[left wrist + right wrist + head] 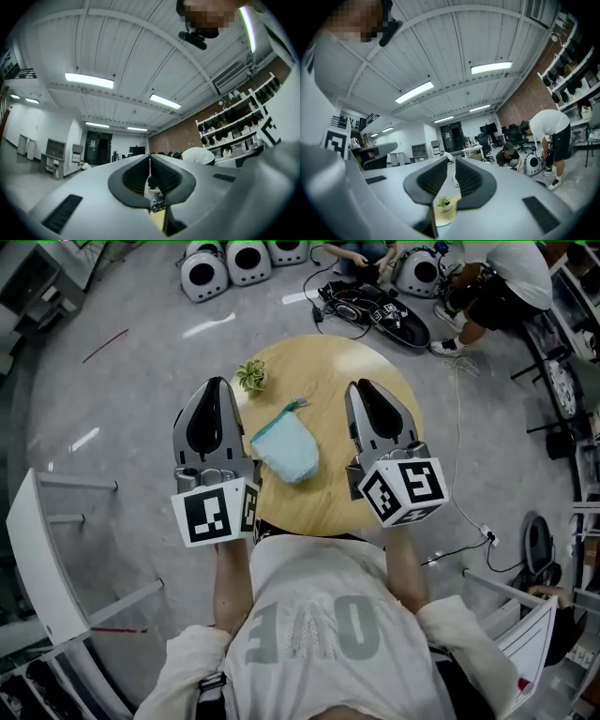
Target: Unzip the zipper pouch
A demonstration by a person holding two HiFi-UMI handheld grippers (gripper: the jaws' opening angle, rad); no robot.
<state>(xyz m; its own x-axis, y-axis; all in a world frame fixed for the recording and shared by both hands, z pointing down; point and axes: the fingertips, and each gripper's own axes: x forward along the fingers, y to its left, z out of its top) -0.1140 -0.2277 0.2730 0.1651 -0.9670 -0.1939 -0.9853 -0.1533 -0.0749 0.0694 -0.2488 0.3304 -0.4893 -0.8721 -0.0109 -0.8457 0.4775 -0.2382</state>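
A teal zipper pouch [286,448] lies flat near the middle of a round wooden table [328,357], its zipper pull [298,405] pointing toward the far side. My left gripper [217,382] hovers to the left of the pouch, fingers pointing away from me. In the left gripper view its jaws [150,155] meet at the tips with nothing between them. My right gripper [362,385] hovers to the right of the pouch. Its jaws [453,159] stand a narrow slit apart, holding nothing. Neither gripper touches the pouch.
A small potted plant [251,376] stands at the table's far left edge and shows through the right jaws [444,201]. White pods [204,276], cables [375,307] and a bending person [497,277] occupy the floor beyond. White frames [37,559] stand at the left.
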